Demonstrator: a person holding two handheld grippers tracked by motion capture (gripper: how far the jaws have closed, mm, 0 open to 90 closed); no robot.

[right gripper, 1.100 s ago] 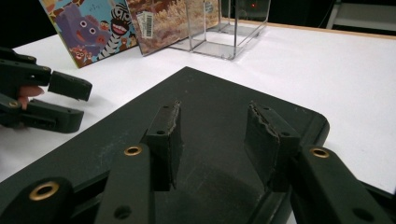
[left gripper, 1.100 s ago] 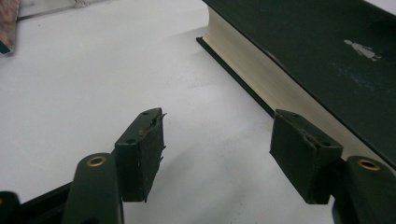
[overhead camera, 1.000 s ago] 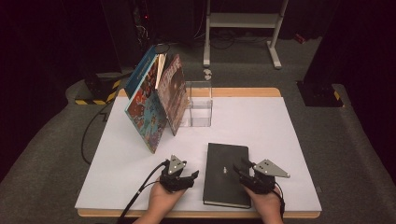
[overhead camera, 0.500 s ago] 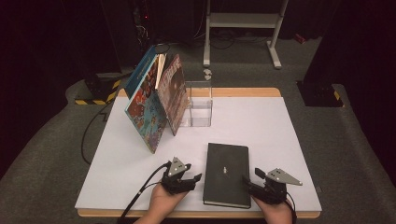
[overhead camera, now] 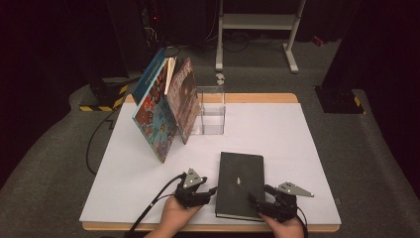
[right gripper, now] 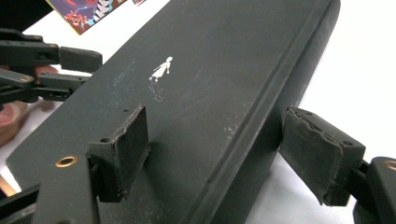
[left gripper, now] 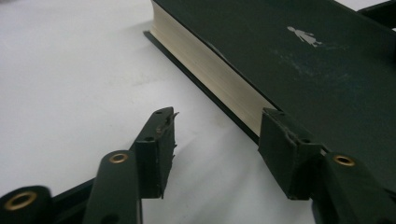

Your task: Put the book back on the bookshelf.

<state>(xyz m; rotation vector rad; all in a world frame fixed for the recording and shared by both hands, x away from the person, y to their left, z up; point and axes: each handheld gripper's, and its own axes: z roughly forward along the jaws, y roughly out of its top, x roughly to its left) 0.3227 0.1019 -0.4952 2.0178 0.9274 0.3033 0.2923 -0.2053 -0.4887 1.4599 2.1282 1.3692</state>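
Note:
A thick black book [overhead camera: 240, 181] with a small white figure on its cover lies flat near the table's front edge. My left gripper [overhead camera: 211, 191] rests at the book's left side, pointing right. In the left gripper view it [left gripper: 217, 149] is open, one jaw on the white table, the other against the book's [left gripper: 299, 60] pale page edge. My right gripper [overhead camera: 258, 197] sits at the book's near right corner. In the right gripper view it [right gripper: 224, 154] is open astride the spine of the book [right gripper: 205, 88], one jaw above the cover and one beside it.
Several colourful picture books [overhead camera: 163, 106] lean against a clear plastic box [overhead camera: 212, 113] at the back left of the white table [overhead camera: 297, 139]. A metal stand [overhead camera: 257, 25] is on the floor behind. The left gripper [right gripper: 46, 60] appears far off in the right gripper view.
My right gripper has slid toward the table's front edge and now straddles the book's near right corner. The left gripper has barely moved. The book lies where it was.

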